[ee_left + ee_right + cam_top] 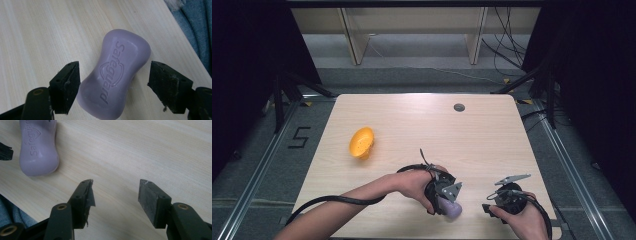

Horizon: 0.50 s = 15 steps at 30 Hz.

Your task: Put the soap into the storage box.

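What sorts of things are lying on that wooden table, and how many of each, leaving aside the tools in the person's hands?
Purple waisted bar of soap, stamped Safeguard: 1
Orange perforated plastic dish, probably a soap holder: 1
Total: 2

The soap lies between the open jaws of the left hand-held gripper; the dish sits apart, on the table's left side.

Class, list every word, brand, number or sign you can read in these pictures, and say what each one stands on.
"Safeguard", embossed with a shield outline, on the purple soap between the open left tongs.
"5", a dark mark on the grey floor left of the table.
In the right gripper view the soap's lettering is cut off at the frame edge and reads only in part.
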Each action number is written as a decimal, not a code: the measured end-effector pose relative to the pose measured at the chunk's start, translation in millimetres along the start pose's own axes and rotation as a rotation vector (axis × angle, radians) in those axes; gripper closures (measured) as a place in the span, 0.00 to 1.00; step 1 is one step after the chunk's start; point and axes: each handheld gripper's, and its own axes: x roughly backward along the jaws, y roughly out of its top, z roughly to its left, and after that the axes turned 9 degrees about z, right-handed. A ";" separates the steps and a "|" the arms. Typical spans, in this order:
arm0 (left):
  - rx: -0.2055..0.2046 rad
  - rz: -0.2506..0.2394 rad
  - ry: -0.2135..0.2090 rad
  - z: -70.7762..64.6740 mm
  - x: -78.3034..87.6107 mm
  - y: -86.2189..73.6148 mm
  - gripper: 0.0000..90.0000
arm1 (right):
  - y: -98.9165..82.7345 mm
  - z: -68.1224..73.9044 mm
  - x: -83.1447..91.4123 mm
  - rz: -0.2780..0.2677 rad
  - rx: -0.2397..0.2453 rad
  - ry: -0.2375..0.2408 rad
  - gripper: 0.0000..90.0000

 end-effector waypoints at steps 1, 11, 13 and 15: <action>-0.002 0.000 -0.007 0.2 -0.7 0.8 0.27 | 0.4 -1.4 -2.2 -0.017 0.013 -0.008 0.50; -0.006 0.014 -0.037 2.2 -8.0 3.2 0.27 | -0.7 -1.0 1.0 -0.001 0.001 0.008 0.50; -0.012 0.021 -0.038 2.7 -9.5 2.3 0.28 | -0.8 -0.8 1.0 -0.002 -0.001 0.009 0.51; -0.014 0.027 -0.039 4.2 -10.1 1.6 0.28 | -0.6 -1.9 0.2 -0.010 0.017 0.004 0.51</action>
